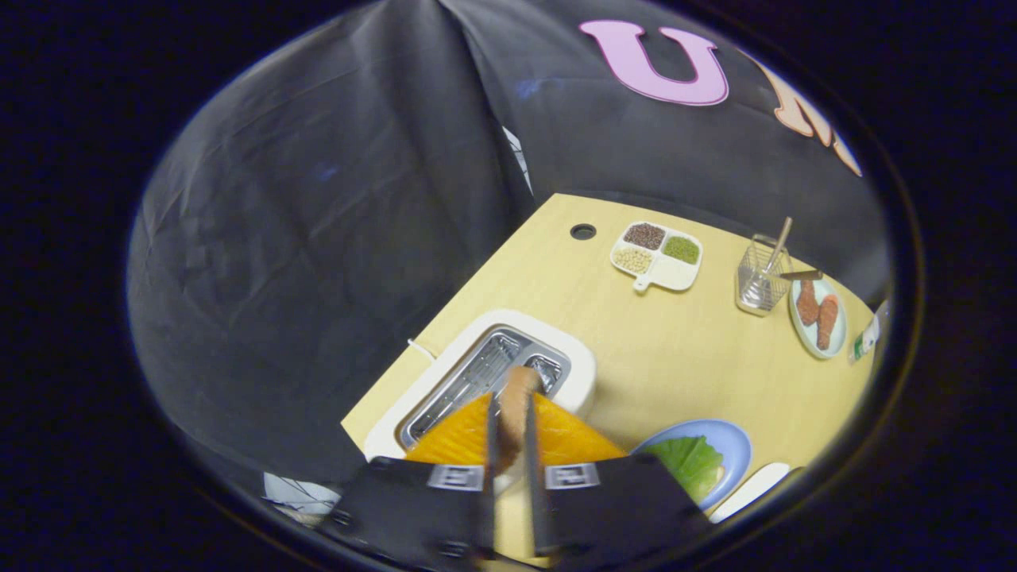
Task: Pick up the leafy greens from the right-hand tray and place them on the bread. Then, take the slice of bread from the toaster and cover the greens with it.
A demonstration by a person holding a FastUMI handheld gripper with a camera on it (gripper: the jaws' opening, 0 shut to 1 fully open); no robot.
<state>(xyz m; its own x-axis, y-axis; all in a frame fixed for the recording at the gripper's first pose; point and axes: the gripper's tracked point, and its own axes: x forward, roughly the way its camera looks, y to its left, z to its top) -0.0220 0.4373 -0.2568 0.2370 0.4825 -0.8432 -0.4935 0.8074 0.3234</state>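
The table (675, 349) was pale yellow wood-tone. The toaster (584, 373) was white with silver metal slots. The bread (515, 409), clamped between both fingers of the claw (508, 445), showed a brown crust. The greens (687, 461) were light green on a pale blue plate (735, 445). The white divided dish (675, 274) held dark brown, green and beige grains. A pale green plate (834, 338) carried reddish-brown pieces.

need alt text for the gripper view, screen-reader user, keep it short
The gripper is shut on a slice of bread, held edge-on above the white toaster on a pale wooden table. Beside the fingers, leafy greens lie on a blue plate; beyond sit a divided dish of grains, a wire basket and a plate with sausages.
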